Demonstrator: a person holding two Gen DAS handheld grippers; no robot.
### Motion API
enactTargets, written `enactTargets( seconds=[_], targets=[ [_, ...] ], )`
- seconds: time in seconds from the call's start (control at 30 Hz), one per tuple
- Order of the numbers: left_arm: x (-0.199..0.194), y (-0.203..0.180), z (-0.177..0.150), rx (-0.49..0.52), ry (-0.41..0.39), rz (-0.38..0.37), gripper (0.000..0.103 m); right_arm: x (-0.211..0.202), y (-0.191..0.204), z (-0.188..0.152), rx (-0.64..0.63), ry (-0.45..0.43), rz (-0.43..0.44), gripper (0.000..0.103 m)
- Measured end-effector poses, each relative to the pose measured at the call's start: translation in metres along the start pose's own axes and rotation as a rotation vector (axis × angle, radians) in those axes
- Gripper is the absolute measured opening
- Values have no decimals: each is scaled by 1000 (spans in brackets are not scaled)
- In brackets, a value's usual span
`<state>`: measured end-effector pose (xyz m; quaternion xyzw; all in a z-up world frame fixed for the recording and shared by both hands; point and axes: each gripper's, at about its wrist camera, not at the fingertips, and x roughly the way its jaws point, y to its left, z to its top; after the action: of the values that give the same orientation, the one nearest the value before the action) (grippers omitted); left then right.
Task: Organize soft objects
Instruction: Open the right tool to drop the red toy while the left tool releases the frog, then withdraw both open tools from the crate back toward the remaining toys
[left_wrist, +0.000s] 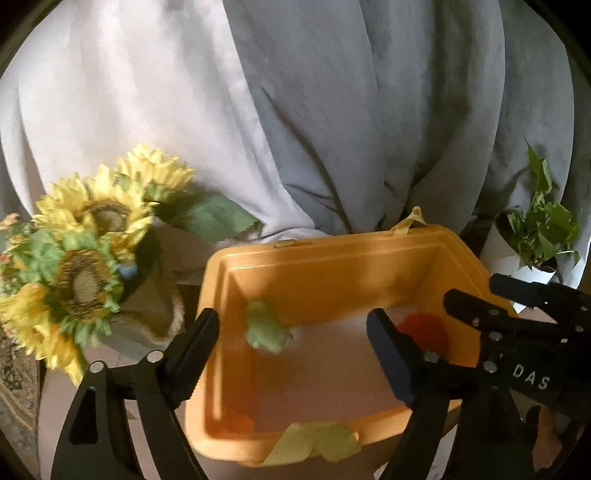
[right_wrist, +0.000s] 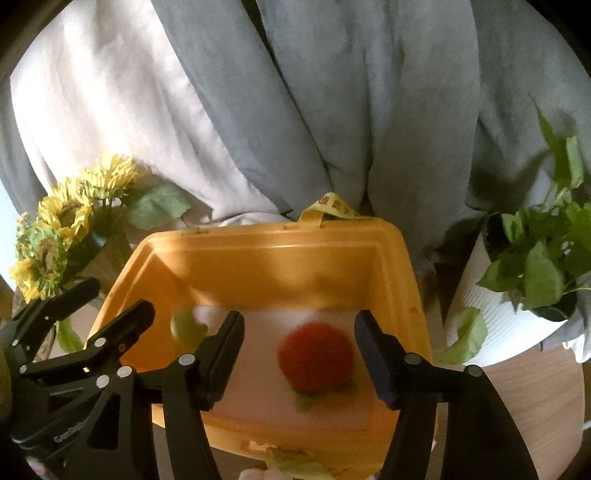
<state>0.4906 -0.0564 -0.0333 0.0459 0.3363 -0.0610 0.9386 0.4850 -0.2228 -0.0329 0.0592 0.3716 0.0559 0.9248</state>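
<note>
In the left wrist view, the left gripper (left_wrist: 291, 350) hangs over the orange bin (left_wrist: 332, 258) with its fingers spread wide and nothing between them. A green soft toy (left_wrist: 266, 330) sits in the bin against the back wall, blurred, and a red soft toy (left_wrist: 424, 330) shows farther right inside, partly hidden behind the right finger. The right gripper (left_wrist: 480, 295) reaches in over the bin's right rim. Sunflowers (left_wrist: 81, 236) crowd the bin's left side, a potted plant (left_wrist: 535, 236) stands at its right, and grey curtains (left_wrist: 295, 110) hang behind it.

In the right wrist view, the right gripper (right_wrist: 299, 354) has its fingers parted around the red soft toy (right_wrist: 316, 356) without touching it; the toy is blurred, inside the bin. The left gripper (right_wrist: 122, 314) leans over the bin's left rim.
</note>
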Motion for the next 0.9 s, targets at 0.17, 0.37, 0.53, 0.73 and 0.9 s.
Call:
enactTargets(
  seconds=[0.17, 0.37, 0.53, 0.73, 0.9],
  targets=[
    [-26, 2, -9, -3, -31, 33, 88, -24, 2, -6, 14, -51, -53, 70],
    [-70, 1, -25, -9, -72, 11, 89, -64, 10, -21, -5, -117, -104, 70],
    [-106, 1, -37, -14, -115, -14, 92, -101, 15, -38, 16, -162, -123, 70],
    [-143, -1, -52, 0, -154, -46, 94, -143, 21, -62, 50, -216, -157, 70],
    [-165, -9, -68, 18, -174, -50, 94, -164, 19, -82, 85, -230, -192, 70]
  ],
)
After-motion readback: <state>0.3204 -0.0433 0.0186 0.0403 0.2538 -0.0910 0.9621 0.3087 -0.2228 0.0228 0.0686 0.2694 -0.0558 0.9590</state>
